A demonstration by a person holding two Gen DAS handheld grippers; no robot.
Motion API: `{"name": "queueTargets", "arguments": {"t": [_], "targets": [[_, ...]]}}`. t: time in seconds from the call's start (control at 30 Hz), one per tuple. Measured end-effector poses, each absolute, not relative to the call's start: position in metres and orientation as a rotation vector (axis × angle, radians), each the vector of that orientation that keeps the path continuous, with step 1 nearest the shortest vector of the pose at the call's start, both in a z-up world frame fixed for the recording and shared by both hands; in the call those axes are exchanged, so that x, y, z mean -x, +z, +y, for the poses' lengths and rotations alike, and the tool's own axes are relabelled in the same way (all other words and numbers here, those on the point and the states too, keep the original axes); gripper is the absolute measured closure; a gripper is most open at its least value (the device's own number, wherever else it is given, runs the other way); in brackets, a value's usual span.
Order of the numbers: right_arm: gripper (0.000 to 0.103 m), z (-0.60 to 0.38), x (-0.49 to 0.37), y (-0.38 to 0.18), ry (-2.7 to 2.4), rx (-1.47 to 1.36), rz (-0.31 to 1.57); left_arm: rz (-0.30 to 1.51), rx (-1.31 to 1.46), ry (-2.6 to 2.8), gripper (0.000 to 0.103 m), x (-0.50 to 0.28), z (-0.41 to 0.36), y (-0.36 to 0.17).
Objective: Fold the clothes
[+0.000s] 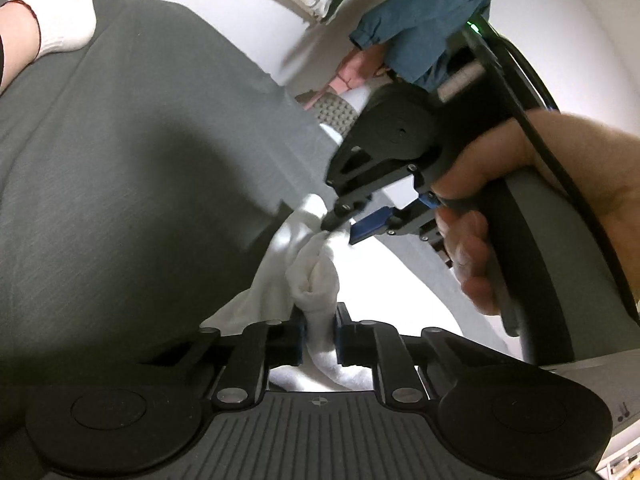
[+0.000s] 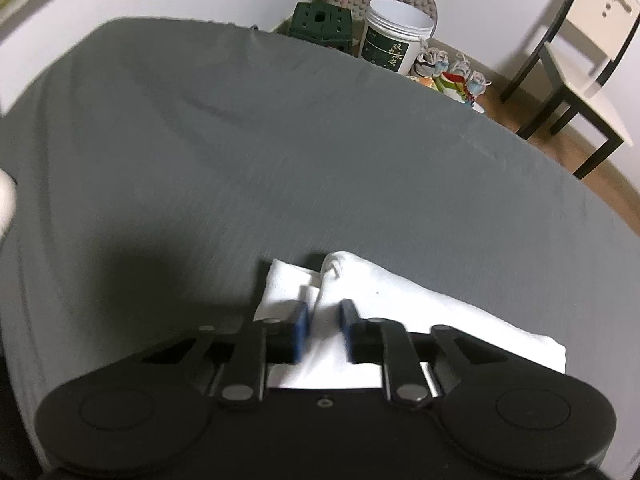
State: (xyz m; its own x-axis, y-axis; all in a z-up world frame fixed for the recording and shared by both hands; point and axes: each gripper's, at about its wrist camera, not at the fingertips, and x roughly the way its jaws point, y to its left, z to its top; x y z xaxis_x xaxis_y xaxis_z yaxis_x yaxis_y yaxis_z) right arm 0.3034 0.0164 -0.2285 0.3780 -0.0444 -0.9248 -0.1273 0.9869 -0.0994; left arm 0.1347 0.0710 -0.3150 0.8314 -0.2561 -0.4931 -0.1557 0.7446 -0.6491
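A white sock hangs bunched above the grey bed sheet, stretched between both grippers. My left gripper is shut on its lower end, and the fabric fills the gap between the blue pads. My right gripper, held in a hand, pinches the upper end of the bundle at its tips. In the right wrist view the sock runs off to the right over the sheet, with a fold of it squeezed in my right gripper.
A foot in a white sock rests on the sheet at the far left. Beyond the bed's far edge stand a white jar, a green crate, small figurines and a white chair.
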Motion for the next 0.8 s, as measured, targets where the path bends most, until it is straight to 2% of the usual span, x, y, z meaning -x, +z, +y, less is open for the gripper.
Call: {"name": "queueTargets", "arguments": {"t": [0.2,0.63,0.67,0.73,0.77,0.8], "targets": [[0.096,0.005,-0.304,-0.212,0.101,0.091,1.174,0.532,0.643,-0.056,0.092,-0.117,0.067,-0.295],[0.096,0.005,-0.309,-0.228,0.135,-0.014,1.197,0.636,0.604,0.037,0.092,-0.099,0.08,-0.299],[0.094,0.004,-0.309,-0.229,0.137,-0.029,1.201,0.651,0.598,0.045,0.092,-0.1,0.079,-0.3],[0.08,-0.001,-0.309,-0.229,0.171,-0.079,1.208,0.666,0.583,0.055,0.091,-0.102,0.076,-0.302],[0.068,-0.006,-0.309,-0.225,0.208,-0.102,1.202,0.672,0.575,0.06,0.091,-0.103,0.074,-0.302],[0.066,-0.011,-0.31,-0.221,0.245,-0.125,1.197,0.673,0.567,0.069,0.083,-0.104,0.073,-0.303]]}}
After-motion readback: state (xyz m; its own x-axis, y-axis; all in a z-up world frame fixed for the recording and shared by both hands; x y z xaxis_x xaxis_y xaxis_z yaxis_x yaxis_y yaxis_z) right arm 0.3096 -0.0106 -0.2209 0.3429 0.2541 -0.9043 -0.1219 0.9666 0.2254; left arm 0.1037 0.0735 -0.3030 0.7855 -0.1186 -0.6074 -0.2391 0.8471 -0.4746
